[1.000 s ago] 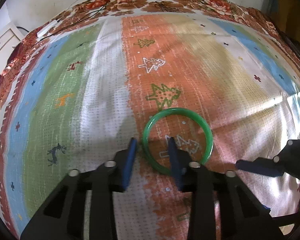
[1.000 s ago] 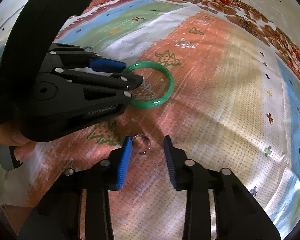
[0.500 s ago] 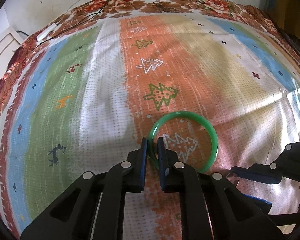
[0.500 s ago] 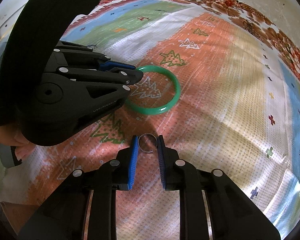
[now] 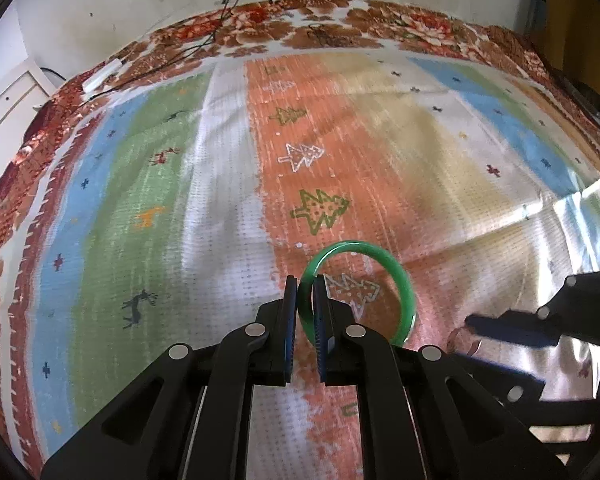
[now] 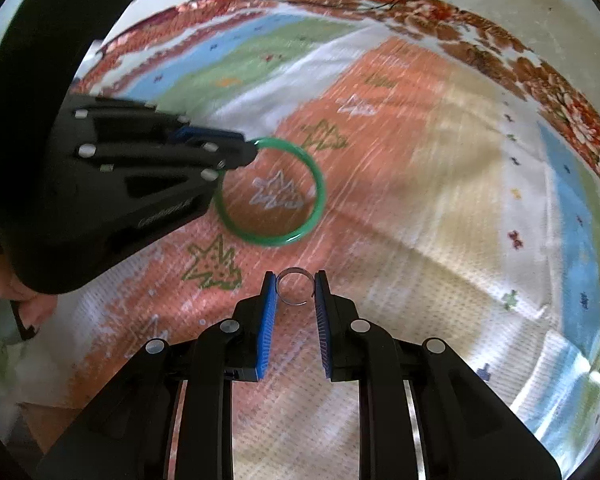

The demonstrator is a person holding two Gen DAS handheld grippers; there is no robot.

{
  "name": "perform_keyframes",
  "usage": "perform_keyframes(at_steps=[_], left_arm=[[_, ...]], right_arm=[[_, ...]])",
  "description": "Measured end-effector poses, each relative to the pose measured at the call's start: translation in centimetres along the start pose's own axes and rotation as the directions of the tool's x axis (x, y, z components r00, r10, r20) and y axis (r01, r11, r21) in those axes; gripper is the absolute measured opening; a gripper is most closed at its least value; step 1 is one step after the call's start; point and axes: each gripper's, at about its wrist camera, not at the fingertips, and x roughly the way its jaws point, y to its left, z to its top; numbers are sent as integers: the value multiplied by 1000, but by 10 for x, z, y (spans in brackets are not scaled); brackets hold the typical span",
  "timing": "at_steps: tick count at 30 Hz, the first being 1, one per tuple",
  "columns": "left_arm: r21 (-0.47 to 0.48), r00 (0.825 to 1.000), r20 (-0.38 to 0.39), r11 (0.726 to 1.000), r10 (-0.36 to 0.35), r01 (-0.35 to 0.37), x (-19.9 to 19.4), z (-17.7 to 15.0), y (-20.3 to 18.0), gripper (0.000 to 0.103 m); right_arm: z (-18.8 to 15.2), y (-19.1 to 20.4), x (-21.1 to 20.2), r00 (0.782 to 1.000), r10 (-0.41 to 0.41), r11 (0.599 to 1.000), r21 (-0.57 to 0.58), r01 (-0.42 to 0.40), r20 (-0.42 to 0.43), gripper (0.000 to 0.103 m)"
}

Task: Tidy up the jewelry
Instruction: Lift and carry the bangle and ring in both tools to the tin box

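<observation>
A green bangle (image 5: 404,284) is held by its left rim in my left gripper (image 5: 305,284), which is shut on it; the bangle is tilted up off the striped cloth (image 5: 220,184). It also shows in the right wrist view (image 6: 312,176), held by the left gripper (image 6: 240,152). My right gripper (image 6: 296,280) is shut on a small silver ring (image 6: 296,286), held between its blue pads above the cloth. The right gripper shows blurred at the right of the left wrist view (image 5: 500,330).
The striped cloth (image 6: 420,160) with tree and deer patterns covers the whole surface. A white power strip (image 5: 102,74) and black cables (image 5: 220,20) lie at its far edge by the wall. White furniture (image 5: 4,100) stands at far left.
Both grippers closed, the left on the bangle rim and the right on the silver ring. Both now hold their items raised off the cloth.
</observation>
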Motion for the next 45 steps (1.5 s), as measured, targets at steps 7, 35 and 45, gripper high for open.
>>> perform_keyframes(at_steps=[7, 35, 45], left_arm=[[-15, 1000, 15, 1000, 8, -8, -16, -6, 3, 8], [-104, 984, 165, 992, -61, 78, -120, -37, 4, 9], [-108, 970, 221, 986, -103, 129, -159, -61, -6, 9]], right_arm=[[-3, -3, -17, 999, -21, 999, 35, 19, 40, 20], [-39, 2, -93, 986, -56, 989, 144, 33, 154, 20], [-56, 12, -127, 973, -50, 986, 168, 12, 226, 20]])
